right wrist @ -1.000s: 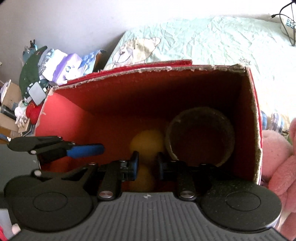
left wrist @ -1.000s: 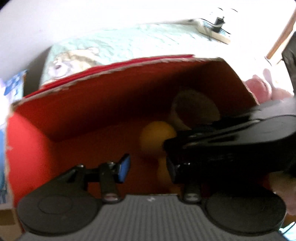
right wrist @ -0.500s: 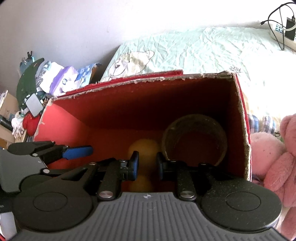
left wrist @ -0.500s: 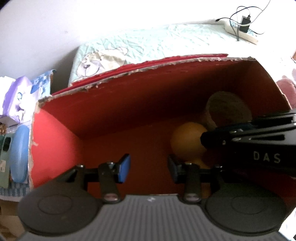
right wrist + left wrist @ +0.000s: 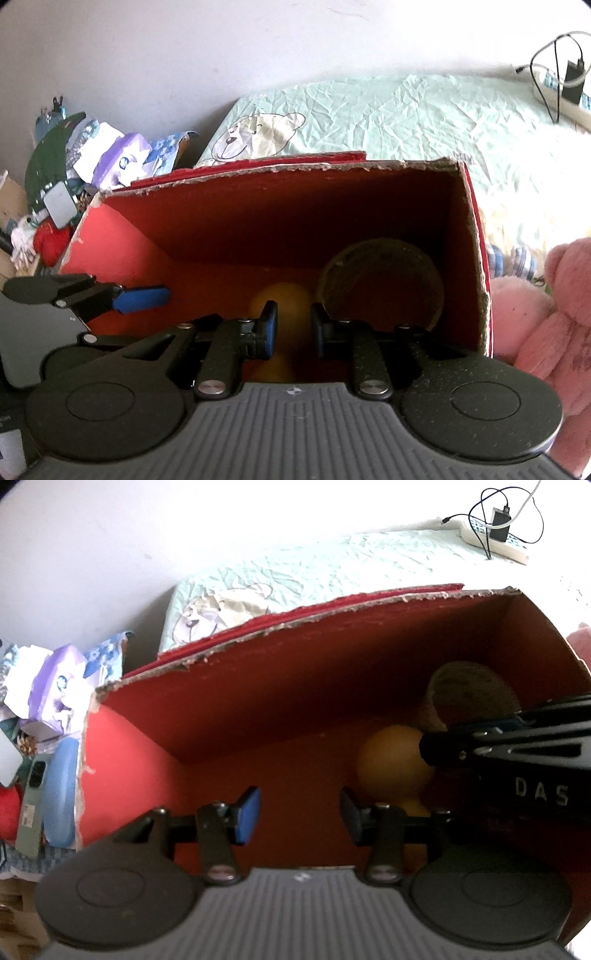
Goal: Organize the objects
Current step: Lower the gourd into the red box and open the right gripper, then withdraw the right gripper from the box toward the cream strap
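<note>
An open red cardboard box (image 5: 258,672) (image 5: 122,243) stands on a bed. Inside at the right lie a yellow gourd-shaped toy (image 5: 388,764) (image 5: 284,295) and a round brown bowl (image 5: 469,694) (image 5: 380,288). My left gripper (image 5: 297,814) is open and empty over the box's near edge; one of its fingers also shows in the right wrist view (image 5: 140,297). My right gripper (image 5: 293,328) is open with a narrow gap, empty, just above the yellow toy; its body shows at the right of the left wrist view (image 5: 517,760).
A pale green bedsheet (image 5: 406,118) with a bear print lies behind the box. A pink plush bear (image 5: 546,317) sits to the right. A power strip with cables (image 5: 495,539) lies at the far right. Cluttered packages (image 5: 110,155) and a blue case (image 5: 61,794) are at the left.
Both grippers have drawn back and up from the box, so more of the bed and clutter shows. The right gripper's jaws have widened slightly. The toy and bowl stay in the box.
</note>
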`<state>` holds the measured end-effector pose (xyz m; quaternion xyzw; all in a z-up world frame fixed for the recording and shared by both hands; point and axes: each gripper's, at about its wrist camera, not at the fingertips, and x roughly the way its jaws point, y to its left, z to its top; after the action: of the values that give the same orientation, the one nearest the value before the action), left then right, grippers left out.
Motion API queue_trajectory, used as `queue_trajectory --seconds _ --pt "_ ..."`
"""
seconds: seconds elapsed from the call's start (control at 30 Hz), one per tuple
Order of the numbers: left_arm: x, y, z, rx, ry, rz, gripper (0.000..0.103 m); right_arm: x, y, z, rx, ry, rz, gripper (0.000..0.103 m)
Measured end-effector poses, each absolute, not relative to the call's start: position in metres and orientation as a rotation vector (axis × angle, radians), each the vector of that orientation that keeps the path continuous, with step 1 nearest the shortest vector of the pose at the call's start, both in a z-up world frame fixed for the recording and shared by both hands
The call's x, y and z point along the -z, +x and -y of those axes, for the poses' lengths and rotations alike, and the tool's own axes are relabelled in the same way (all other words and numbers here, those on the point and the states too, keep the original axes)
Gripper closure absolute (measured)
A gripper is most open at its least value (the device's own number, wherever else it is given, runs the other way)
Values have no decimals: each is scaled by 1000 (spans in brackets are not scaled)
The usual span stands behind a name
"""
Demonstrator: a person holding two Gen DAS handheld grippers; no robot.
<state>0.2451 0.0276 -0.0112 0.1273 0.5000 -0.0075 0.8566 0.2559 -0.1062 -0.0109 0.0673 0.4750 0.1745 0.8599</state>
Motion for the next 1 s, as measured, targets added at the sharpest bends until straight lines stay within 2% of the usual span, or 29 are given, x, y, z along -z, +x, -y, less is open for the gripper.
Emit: queue_trajectory --seconds 0.07,0.57,1.0 --pt "11 245 -27 9 270 -1049 52 10 255 103 -345 105 -984 79" --pt "11 241 -22 -34 309 -1019 48 7 251 109 -292 135 -974 79" --pt "-20 205 -23 -88 253 -964 44 -16 210 120 -295 183 -906 79"
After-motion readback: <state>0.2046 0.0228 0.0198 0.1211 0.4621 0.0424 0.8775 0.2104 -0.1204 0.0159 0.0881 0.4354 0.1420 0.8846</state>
